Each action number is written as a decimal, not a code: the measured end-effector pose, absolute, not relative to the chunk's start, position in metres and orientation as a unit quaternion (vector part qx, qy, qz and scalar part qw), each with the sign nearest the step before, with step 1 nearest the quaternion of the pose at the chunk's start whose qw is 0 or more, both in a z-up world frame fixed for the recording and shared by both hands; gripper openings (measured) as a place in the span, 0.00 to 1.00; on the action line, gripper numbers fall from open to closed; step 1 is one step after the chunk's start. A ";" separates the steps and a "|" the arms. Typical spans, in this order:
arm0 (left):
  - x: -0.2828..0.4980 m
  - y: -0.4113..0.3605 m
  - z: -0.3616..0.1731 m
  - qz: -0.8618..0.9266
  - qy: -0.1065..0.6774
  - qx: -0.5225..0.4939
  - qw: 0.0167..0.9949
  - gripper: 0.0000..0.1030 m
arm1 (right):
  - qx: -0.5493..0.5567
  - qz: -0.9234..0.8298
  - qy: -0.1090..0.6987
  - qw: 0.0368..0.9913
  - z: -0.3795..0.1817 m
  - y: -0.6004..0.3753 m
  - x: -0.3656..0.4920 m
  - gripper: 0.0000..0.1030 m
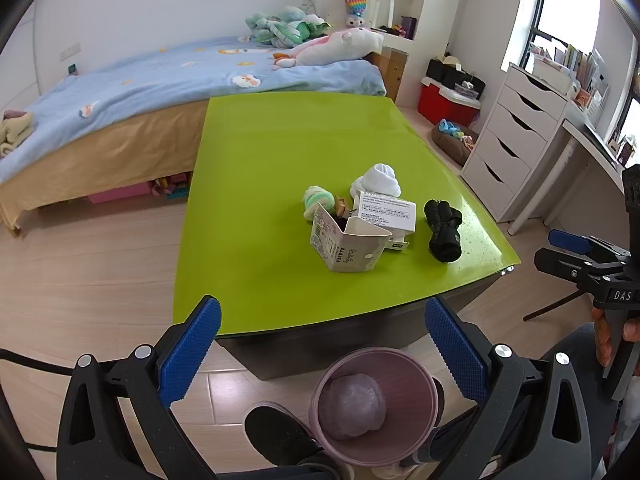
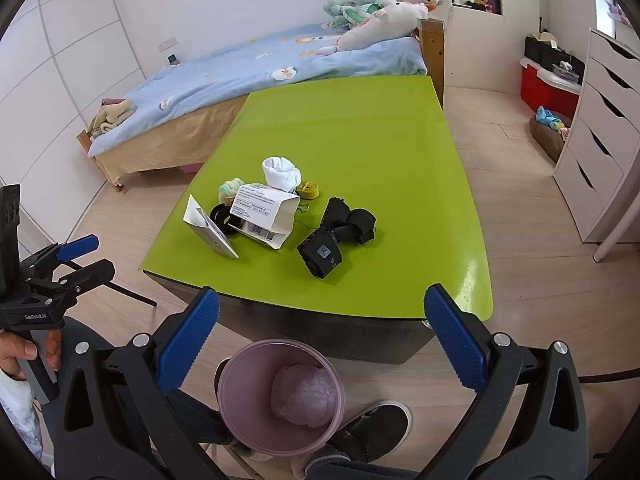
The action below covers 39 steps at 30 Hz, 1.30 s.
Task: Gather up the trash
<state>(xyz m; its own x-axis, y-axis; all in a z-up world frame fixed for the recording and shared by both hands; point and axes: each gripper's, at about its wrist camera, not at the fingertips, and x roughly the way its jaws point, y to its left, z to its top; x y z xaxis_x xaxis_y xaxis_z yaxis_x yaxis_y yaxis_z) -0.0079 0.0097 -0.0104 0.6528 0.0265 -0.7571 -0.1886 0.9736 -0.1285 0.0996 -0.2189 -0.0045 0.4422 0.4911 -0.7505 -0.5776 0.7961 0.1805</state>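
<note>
Spreading wide, the left gripper (image 1: 322,344) and right gripper (image 2: 320,336) both stand released and hold nothing. Each hangs off the near edge of the green table (image 1: 288,152), above the pink trash bin (image 2: 240,408) on the floor. The trash lies well ahead of both jaws, on the tabletop: an opened carton (image 1: 348,248) touching a white labelled box (image 2: 264,212). A black strap bundle (image 2: 332,240) lies just beside them.
</note>
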 end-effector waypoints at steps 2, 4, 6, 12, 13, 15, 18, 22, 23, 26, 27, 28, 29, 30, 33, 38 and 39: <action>-0.008 0.010 -0.011 0.060 0.412 -0.099 0.904 0.95 | -0.052 0.315 0.424 0.847 -0.005 -0.219 0.100 0.97; -0.008 0.010 -0.011 0.059 0.412 -0.098 0.904 0.95 | -0.051 0.315 0.424 0.847 -0.005 -0.220 0.099 0.97; -0.008 0.009 -0.010 0.060 0.412 -0.098 0.904 0.95 | -0.051 0.315 0.424 0.847 -0.005 -0.219 0.100 0.97; -0.008 0.009 -0.011 0.060 0.412 -0.097 0.904 0.95 | -0.051 0.310 0.430 0.846 -0.007 -0.219 0.102 0.97; -0.008 0.009 -0.011 0.060 0.413 -0.097 0.904 0.95 | -0.050 0.308 0.433 0.846 -0.008 -0.218 0.103 0.97; -0.008 0.009 -0.011 0.059 0.414 -0.095 0.904 0.95 | -0.049 0.304 0.435 0.846 -0.008 -0.216 0.106 0.97; -0.008 0.007 -0.012 0.060 0.415 -0.092 0.903 0.95 | -0.050 0.301 0.439 0.845 -0.007 -0.212 0.113 0.97; -0.008 0.007 -0.012 0.060 0.415 -0.093 0.903 0.95 | -0.059 0.284 0.465 0.836 -0.012 -0.199 0.132 0.97; -0.008 0.007 -0.012 0.060 0.414 -0.093 0.903 0.95 | -0.060 0.280 0.474 0.833 -0.014 -0.195 0.139 0.97; -0.007 0.006 -0.012 0.060 0.414 -0.095 0.904 0.95 | -0.060 0.265 0.499 0.823 -0.019 -0.183 0.159 0.97; -0.006 0.006 -0.013 0.060 0.413 -0.096 0.904 0.95 | -0.060 0.260 0.507 0.819 -0.022 -0.180 0.165 0.97; -0.006 0.007 -0.012 0.061 0.413 -0.097 0.904 0.95 | -0.062 0.249 0.521 0.814 -0.027 -0.174 0.175 0.97; -0.007 0.008 -0.012 0.061 0.412 -0.097 0.904 0.95 | -0.063 0.240 0.530 0.811 -0.030 -0.171 0.181 0.97; -0.007 0.008 -0.012 0.061 0.412 -0.098 0.904 0.95 | -0.062 0.235 0.538 0.807 -0.034 -0.168 0.188 0.97; -0.007 0.008 -0.013 0.061 0.410 -0.101 0.904 0.95 | -0.062 0.216 0.565 0.794 -0.047 -0.157 0.206 0.97; -0.008 0.010 -0.012 0.061 0.409 -0.104 0.904 0.95 | -0.028 0.213 0.605 0.767 -0.067 -0.148 0.223 0.95; -0.009 0.010 -0.012 0.062 0.409 -0.105 0.904 0.95 | -0.025 0.213 0.609 0.763 -0.070 -0.147 0.225 0.84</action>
